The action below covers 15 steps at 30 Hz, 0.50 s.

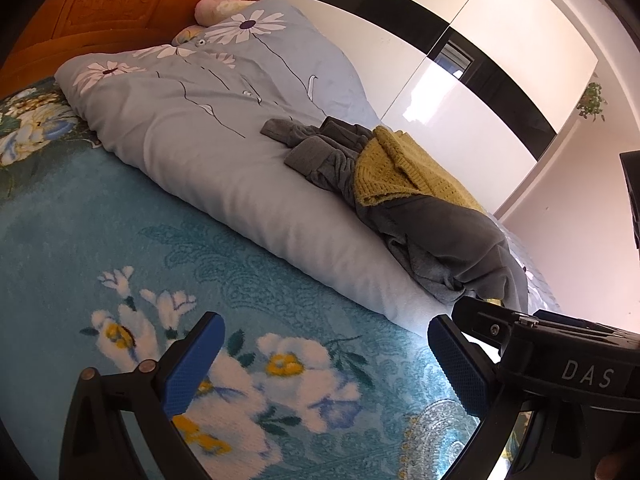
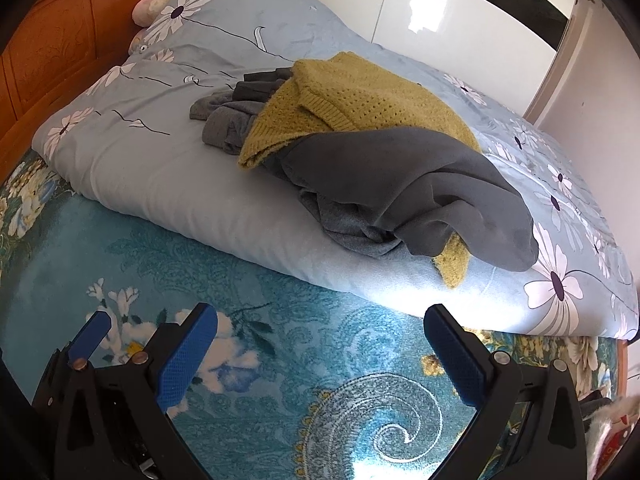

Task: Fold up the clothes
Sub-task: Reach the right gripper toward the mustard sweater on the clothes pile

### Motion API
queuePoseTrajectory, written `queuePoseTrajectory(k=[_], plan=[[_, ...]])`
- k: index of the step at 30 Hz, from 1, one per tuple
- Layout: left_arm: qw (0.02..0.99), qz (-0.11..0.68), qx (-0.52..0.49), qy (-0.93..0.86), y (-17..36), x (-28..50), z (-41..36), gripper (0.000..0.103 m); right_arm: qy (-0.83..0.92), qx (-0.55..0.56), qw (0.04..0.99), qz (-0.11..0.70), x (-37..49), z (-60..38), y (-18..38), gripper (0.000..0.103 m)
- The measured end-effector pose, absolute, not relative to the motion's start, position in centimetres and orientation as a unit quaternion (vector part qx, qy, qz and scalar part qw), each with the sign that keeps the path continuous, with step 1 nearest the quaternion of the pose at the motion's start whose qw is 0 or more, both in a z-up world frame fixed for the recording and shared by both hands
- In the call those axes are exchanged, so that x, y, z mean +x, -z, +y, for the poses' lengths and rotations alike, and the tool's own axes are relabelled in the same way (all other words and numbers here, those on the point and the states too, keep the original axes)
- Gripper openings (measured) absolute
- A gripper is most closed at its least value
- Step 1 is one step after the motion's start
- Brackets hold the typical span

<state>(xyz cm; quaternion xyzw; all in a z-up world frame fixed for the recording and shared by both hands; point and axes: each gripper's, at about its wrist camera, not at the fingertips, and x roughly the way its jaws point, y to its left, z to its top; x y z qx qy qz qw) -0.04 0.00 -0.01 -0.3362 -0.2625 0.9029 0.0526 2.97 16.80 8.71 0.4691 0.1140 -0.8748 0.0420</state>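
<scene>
A heap of clothes lies on a folded pale blue duvet (image 2: 168,184): a crumpled dark grey garment (image 2: 404,196) with a yellow-green knitted sweater (image 2: 360,100) tangled into it. In the left wrist view the grey garment (image 1: 448,240) and the sweater (image 1: 392,168) lie up and to the right. My left gripper (image 1: 324,332) is open above the teal flowered blanket (image 1: 100,232), well short of the clothes. My right gripper (image 2: 320,324) is also open with nothing between its blue pads, just in front of the duvet's near edge. The right gripper's black body (image 1: 560,348) shows beside the left one.
An orange wooden headboard (image 2: 48,48) stands at the far left, with a pale pillow (image 2: 150,6) against it. White and black glossy wardrobe doors (image 1: 480,60) run behind the bed. The bed's right edge (image 2: 618,364) lies near my right gripper.
</scene>
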Motion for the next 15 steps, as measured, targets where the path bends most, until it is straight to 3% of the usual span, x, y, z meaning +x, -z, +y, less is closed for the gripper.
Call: queuePoseTrajectory(k=[15], plan=[[0.051, -0.278, -0.345, -0.895, 1.2, -0.7, -0.1, 0.103, 0.866, 0.471, 0.050, 0.161, 2.1, 16.0, -8.6, 0.103]])
